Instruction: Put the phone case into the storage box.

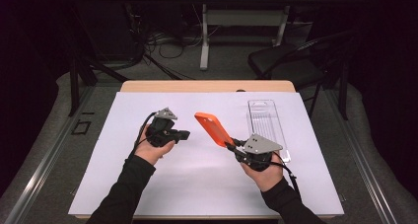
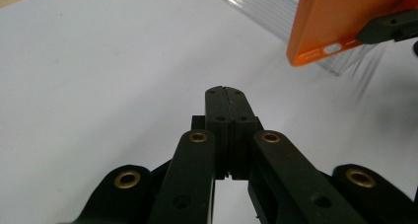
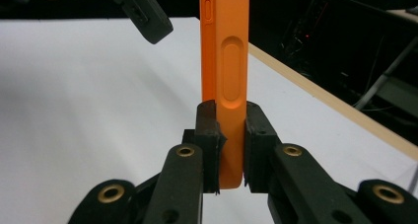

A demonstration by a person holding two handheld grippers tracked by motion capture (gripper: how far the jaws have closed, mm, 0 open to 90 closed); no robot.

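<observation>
An orange phone case (image 1: 213,129) is held up off the white sheet (image 1: 197,184), tilting toward the far left. My right gripper (image 1: 230,145) is shut on its near edge; in the right gripper view the case (image 3: 227,76) stands upright between the pads (image 3: 207,130). My left gripper (image 1: 186,133) hovers left of the case, jaws pressed together with nothing between them, as the left gripper view shows (image 2: 227,93). That view also has the case (image 2: 345,21) at the top right, with the other gripper's jaw on it.
A clear plastic package tray (image 1: 267,125) lies on the sheet to the right of the case, also seen ribbed (image 2: 276,12) in the left gripper view. The wooden table edge (image 1: 207,86) runs along the far side. A black chair (image 1: 296,61) stands beyond.
</observation>
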